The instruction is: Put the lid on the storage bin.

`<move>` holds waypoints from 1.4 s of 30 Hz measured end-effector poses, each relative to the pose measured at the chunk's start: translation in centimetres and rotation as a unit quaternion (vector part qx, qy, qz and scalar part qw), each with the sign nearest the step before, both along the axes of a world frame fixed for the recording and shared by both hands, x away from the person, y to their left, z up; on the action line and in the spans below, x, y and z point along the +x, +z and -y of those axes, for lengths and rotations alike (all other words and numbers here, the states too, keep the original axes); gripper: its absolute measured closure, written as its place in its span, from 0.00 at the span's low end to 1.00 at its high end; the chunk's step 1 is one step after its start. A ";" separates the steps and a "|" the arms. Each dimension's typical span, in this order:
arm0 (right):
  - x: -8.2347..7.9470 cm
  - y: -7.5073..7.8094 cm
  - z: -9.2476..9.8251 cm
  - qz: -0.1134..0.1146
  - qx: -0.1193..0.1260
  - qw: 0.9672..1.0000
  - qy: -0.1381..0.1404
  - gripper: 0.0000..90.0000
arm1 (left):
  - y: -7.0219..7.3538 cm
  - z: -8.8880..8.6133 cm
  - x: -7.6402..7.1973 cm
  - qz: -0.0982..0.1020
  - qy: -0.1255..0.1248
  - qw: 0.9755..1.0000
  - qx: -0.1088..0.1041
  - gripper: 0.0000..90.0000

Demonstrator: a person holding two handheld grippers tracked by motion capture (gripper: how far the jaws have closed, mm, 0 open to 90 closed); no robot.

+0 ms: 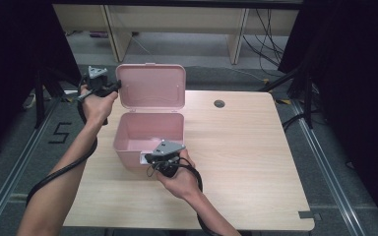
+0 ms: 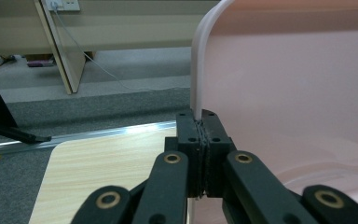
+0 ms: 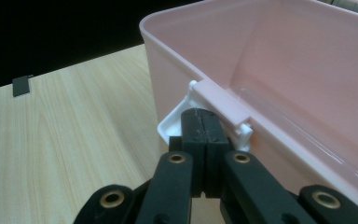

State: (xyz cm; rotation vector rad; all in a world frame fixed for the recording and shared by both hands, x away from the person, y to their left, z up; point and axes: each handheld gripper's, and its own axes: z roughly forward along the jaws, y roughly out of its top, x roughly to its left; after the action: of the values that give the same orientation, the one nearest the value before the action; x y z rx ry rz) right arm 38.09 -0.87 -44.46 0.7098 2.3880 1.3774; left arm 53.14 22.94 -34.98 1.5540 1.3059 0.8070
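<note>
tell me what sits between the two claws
In the high view, the open pink box lies between them: left claw pinches its lid edge, right claw its white latch.

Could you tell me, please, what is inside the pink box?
The box looks empty: its bare pink floor and walls show. The right tool and hand at its front wall hide the near corner of the floor.
</note>
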 end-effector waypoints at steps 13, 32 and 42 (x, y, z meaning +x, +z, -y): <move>0.0 0.0 0.0 -0.007 0.004 1.000 0.000 1.00 | -0.2 0.1 -0.9 0.016 0.004 1.000 0.006 0.98; 0.0 0.0 0.0 -0.007 0.003 1.000 0.000 1.00 | -0.3 0.1 -2.1 0.023 0.004 1.000 0.007 0.98; 0.0 0.0 0.0 -0.008 0.004 1.000 0.002 1.00 | -0.6 0.1 -2.7 0.038 0.005 0.999 0.008 0.98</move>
State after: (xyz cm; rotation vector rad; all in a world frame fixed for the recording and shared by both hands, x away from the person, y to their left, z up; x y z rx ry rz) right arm 38.13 -0.84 -44.49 0.7213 2.3978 1.3875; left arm 50.46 22.85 -35.60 1.5149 1.2569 0.8761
